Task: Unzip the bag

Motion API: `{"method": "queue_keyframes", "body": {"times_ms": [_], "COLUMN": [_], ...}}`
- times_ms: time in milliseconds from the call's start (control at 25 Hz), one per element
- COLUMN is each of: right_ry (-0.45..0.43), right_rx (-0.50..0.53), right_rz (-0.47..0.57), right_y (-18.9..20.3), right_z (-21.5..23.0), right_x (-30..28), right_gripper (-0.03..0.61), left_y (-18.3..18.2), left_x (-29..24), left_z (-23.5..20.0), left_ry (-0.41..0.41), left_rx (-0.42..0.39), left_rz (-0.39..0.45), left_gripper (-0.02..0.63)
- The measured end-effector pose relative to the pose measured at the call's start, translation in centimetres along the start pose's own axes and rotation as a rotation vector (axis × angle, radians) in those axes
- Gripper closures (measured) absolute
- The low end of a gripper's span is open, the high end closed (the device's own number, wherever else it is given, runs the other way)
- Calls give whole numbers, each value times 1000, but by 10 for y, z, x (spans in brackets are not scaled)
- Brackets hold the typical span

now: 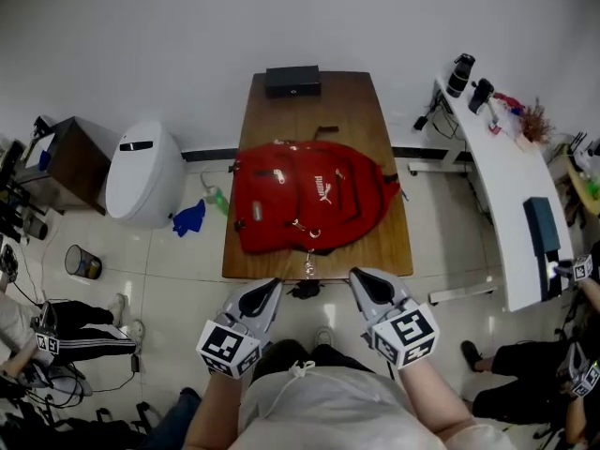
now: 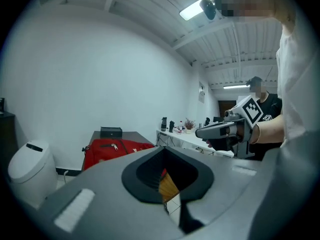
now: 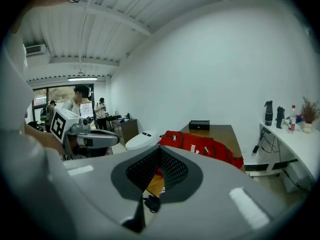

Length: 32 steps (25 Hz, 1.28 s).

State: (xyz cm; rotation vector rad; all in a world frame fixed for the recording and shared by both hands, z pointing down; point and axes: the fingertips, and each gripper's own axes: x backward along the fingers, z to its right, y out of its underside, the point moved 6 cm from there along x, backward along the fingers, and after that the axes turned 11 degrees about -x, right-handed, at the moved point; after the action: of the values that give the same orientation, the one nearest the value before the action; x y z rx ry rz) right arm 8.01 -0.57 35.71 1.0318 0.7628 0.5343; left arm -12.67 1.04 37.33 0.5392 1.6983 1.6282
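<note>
At far left a small bin stands on the floor, its contents unclear. The left gripper and right gripper hover short of the table, jaws together and empty. The red backpack lies flat there, its inside hidden. Only the head view shows its whole outline.

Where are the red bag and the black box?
red bag (image 1: 309, 200), head view, middle of its front.
black box (image 1: 292, 81), head view, middle of its top.
</note>
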Motion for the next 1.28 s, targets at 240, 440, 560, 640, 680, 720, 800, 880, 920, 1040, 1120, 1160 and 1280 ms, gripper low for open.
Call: {"method": "queue_keyframes", "body": {"times_ms": [240,440,560,640,680,720,800,880,920,1040,1120,1160,1280], "right_ry": [41,67,65,65,67,71,83,96,101,130,156,167,205], "right_rx": [-59,-125,-171,-201,-217,-233,-266,-304,-321,-361,-397,-420,-479], "right_rz": [-44,-188,-287,-343,-367,-390,-435,-484,-507,-544,-543,-539,-534], "right_y": [0,28,56,75,85,94,114,136,147,170,179,181,185], "right_z": [21,38,45,49,52,55,61,63,64,65,66,66,67], "right_x": [-41,-82,-112,-130,-139,-147,-164,-179,-186,-202,-209,-212,-220], "right_gripper": [574,574,572,552,522,495,467,426,403,380,380,382,397], "left_y": [11,39,64,83,94,104,124,140,146,157,160,161,161], "left_x": [-42,-70,-88,-101,-108,-114,-124,-131,-133,-140,-143,-144,-144], "left_z": [-29,-60,-76,-86,-91,-95,-103,-111,-114,-121,-121,-120,-117], "left_ry": [91,97,112,117,114,108,97,94,97,127,164,183,226], "left_rx": [18,28,35,73,94,111,132,147,157,188,191,189,194], "left_rz": [-55,-161,-227,-247,-255,-264,-290,-316,-324,-332,-330,-328,-321], "left_gripper": [607,607,607,607,607,607,607,607,607,607,607,607,607]}}
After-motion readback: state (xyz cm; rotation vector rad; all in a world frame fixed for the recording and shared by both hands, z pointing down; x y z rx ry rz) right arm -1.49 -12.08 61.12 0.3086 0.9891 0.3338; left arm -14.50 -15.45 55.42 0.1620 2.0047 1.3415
